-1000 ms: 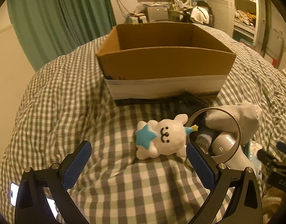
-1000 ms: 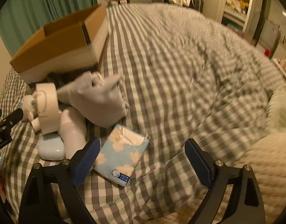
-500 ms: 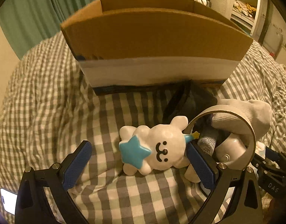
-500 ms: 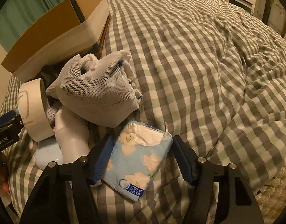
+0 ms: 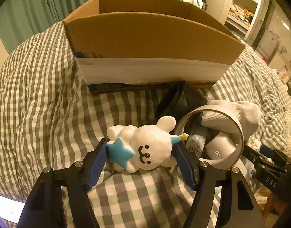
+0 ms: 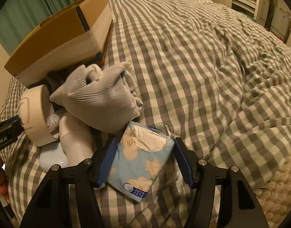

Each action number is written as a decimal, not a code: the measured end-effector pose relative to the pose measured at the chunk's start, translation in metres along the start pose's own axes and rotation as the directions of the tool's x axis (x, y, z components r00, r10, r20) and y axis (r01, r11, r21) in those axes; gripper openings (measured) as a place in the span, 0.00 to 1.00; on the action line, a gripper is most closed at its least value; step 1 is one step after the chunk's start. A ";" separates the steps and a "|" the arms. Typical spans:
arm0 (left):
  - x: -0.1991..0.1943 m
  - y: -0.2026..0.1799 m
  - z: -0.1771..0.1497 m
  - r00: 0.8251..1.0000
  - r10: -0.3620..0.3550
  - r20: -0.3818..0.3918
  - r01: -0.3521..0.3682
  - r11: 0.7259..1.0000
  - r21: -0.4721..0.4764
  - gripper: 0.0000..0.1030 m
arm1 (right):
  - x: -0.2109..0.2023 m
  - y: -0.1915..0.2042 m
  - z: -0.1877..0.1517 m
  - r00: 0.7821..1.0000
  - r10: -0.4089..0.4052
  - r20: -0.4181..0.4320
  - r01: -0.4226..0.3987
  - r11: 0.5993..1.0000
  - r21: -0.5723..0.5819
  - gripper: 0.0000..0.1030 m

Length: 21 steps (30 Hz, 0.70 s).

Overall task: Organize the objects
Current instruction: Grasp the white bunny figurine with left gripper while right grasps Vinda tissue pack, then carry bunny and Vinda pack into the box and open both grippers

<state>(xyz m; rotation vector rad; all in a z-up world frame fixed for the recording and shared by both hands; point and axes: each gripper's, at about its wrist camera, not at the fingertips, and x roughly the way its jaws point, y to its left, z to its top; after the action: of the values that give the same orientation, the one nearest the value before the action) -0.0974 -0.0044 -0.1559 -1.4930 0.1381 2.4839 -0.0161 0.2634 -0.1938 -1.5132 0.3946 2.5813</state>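
Observation:
A white cloud-shaped toy (image 5: pixel 145 148) with a blue star lies on the checked bedspread. My left gripper (image 5: pixel 141 163) has closed in on it, both pads touching its sides. A blue flowered tissue pack (image 6: pixel 141 163) lies on the bed between the pads of my right gripper (image 6: pixel 143 165), which press its sides. An open cardboard box (image 5: pixel 151 43) stands just beyond the toy; it also shows in the right wrist view (image 6: pixel 65 30).
A tape roll (image 5: pixel 212 136), grey gloves (image 6: pixel 99 96), a white bottle (image 6: pixel 77 140) and a pale blue case (image 6: pixel 52 157) lie piled between the two grippers. A dark bag (image 5: pixel 181 100) lies against the box. Checked bedspread (image 6: pixel 202 66) stretches right.
Both grippers moved forward and down, then narrowed: the left onto the cloud toy, the right onto the tissue pack. Neither object has left the bed.

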 end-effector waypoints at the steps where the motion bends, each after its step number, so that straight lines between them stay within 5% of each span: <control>1: -0.004 0.003 -0.002 1.000 -0.005 0.006 0.005 1.000 -0.006 0.69 | -0.001 0.001 -0.002 1.000 -0.002 0.009 0.002 1.000 -0.003 0.59; 21: -0.098 -0.019 -0.026 0.989 -0.067 0.132 0.065 0.998 0.018 0.69 | -0.078 0.051 0.011 0.982 0.025 0.188 -0.008 0.996 -0.094 0.57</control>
<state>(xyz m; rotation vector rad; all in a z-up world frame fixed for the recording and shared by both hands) -0.0264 -0.0070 -0.0812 -1.3000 0.0806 2.5146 0.0005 0.2198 -0.1127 -1.2786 0.2699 2.7610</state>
